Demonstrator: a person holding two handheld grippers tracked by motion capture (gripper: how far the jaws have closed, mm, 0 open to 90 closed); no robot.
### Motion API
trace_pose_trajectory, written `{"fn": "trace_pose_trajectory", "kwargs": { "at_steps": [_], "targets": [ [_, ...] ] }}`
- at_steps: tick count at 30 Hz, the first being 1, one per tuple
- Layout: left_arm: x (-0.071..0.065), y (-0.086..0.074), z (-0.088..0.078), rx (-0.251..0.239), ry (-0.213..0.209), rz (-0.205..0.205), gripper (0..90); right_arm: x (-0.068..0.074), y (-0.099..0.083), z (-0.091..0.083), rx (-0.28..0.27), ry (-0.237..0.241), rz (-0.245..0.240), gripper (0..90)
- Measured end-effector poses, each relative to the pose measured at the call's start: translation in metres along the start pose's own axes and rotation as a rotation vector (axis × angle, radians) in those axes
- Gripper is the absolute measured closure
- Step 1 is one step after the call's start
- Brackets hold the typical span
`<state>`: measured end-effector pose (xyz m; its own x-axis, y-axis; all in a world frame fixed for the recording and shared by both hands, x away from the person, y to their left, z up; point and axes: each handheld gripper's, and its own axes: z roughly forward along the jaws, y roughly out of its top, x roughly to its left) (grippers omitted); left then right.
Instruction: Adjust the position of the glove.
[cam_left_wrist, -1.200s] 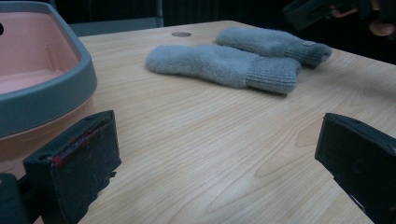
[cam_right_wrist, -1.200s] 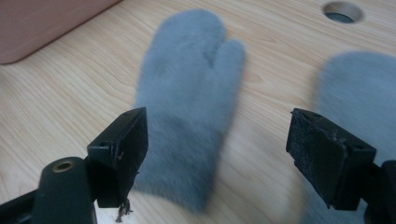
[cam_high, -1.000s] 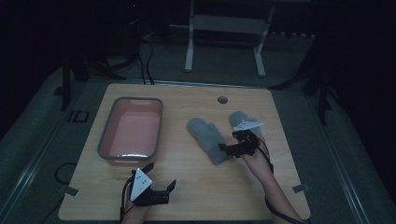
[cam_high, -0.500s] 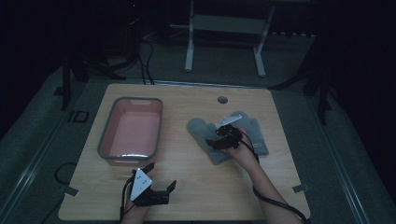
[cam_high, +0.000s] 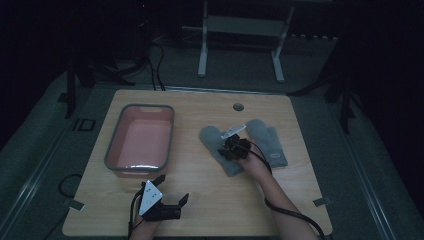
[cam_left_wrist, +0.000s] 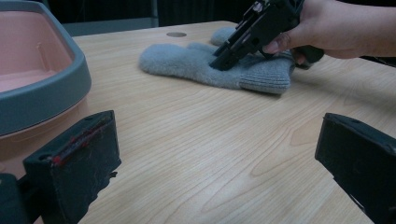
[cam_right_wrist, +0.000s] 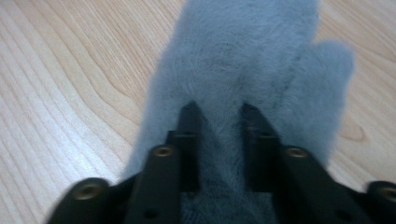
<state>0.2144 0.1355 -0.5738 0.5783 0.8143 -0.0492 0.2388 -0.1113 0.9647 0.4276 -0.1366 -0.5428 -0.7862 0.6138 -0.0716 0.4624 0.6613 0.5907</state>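
Two grey mittens lie side by side on the wooden table, right of centre: the left mitten (cam_high: 212, 139) and the right mitten (cam_high: 272, 142). My right gripper (cam_high: 234, 146) presses down on the left mitten near its middle. In the right gripper view the gripper (cam_right_wrist: 219, 114) has its jaws close together, with a ridge of the fuzzy mitten (cam_right_wrist: 243, 56) pinched between them. The left gripper view shows that mitten (cam_left_wrist: 187, 63) with the right gripper (cam_left_wrist: 224, 58) tipped down into it. My left gripper (cam_high: 172, 187) rests open near the table's front edge, its jaws wide apart (cam_left_wrist: 215, 158) over bare wood.
A pink tub with a grey rim (cam_high: 112, 150) stands at the table's left, close to the left gripper (cam_left_wrist: 70, 79). A round hole (cam_high: 238, 107) is in the table top behind the mittens. A metal stand is on the floor beyond the table.
My right gripper has moved left from the right mitten to the left mitten and come down on it. The left gripper has stayed in place.
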Motion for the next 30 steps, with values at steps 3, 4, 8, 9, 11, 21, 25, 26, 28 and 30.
{"fn": "trace_pose_trajectory", "kwargs": {
  "at_steps": [3, 4, 8, 9, 11, 21, 25, 26, 28, 30],
  "targets": [
    [0.0, 0.0, 0.0, 0.002, 0.001, -0.001, 0.3, 0.005, 0.002, -0.002, -0.024, -0.004, 0.051, 83.0],
    [0.0, 0.0, 0.0, 0.002, 0.001, -0.004, 0.3, 0.007, 0.003, -0.003, -0.04, 0.0, 0.08, 83.6],
    [0.001, 0.0, 0.0, 0.007, 0.002, -0.006, 0.3, 0.015, 0.011, -0.011, -0.108, -0.014, 0.174, 84.0],
    [0.001, 0.0, 0.001, 0.006, 0.001, -0.006, 0.3, 0.017, 0.014, -0.014, -0.129, -0.02, 0.219, 84.1],
    [0.0, 0.0, 0.001, 0.005, 0.002, -0.004, 0.3, 0.023, 0.02, -0.017, -0.154, -0.054, 0.271, 84.0],
    [0.0, 0.0, 0.0, 0.004, 0.0, 0.001, 0.3, 0.042, 0.041, -0.018, -0.194, -0.179, 0.505, 84.3],
    [0.0, 0.0, 0.0, 0.005, -0.002, 0.003, 0.3, 0.047, 0.045, -0.006, -0.186, -0.177, 0.538, 84.2],
    [0.0, 0.0, 0.0, 0.005, -0.002, 0.003, 0.3, 0.048, 0.045, -0.002, -0.182, -0.178, 0.552, 84.2],
    [0.0, 0.0, 0.0, 0.004, -0.003, 0.001, 0.3, 0.048, 0.045, 0.002, -0.175, -0.18, 0.559, 84.1],
    [0.0, 0.0, 0.0, 0.003, -0.004, 0.001, 0.3, 0.049, 0.041, 0.017, -0.138, -0.168, 0.572, 83.5]
  ]
}}
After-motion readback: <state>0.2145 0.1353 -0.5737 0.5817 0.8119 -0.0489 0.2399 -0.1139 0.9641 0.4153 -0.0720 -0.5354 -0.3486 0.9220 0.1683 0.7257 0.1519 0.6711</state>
